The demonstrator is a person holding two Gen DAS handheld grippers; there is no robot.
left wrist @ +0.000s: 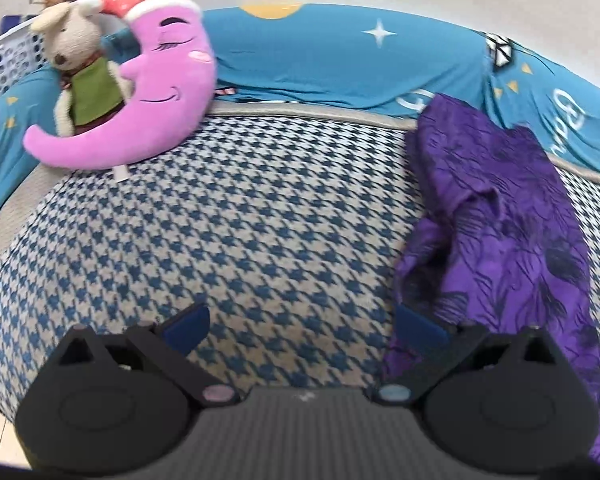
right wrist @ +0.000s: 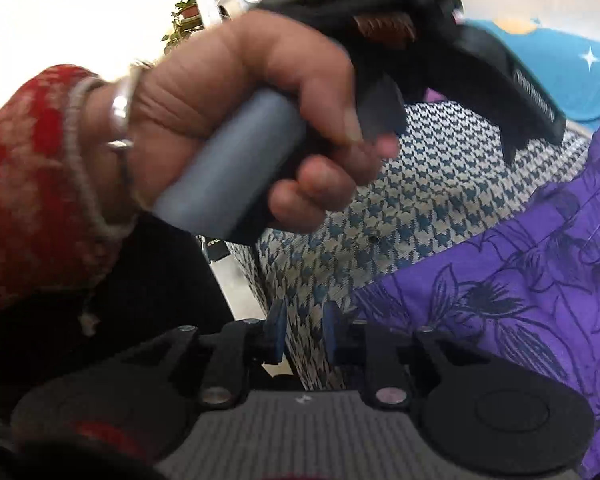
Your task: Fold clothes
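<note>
Left wrist view, purple garment (left wrist: 500, 224) just beside open left claw (left wrist: 300, 324)

The purple garment (left wrist: 496, 216) runs out past the right and lower edges in both views — its full shape cannot be told. The person's left hand (right wrist: 252, 120) is blurred and hides the bed behind it. The white basket (left wrist: 8, 56) is cut off at the left edge.

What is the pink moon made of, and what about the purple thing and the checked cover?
The pink moon looks like soft plush: fuzzy, matte and puffy, probably stuffed. The purple garment seems a thin woven cloth with a slight sheen, since it crumples into many fine creases; satin or polyester maybe, I can't be sure. The checked cover looks like a thicker, matte woven or knitted fabric with a blue houndstooth pattern.
</note>
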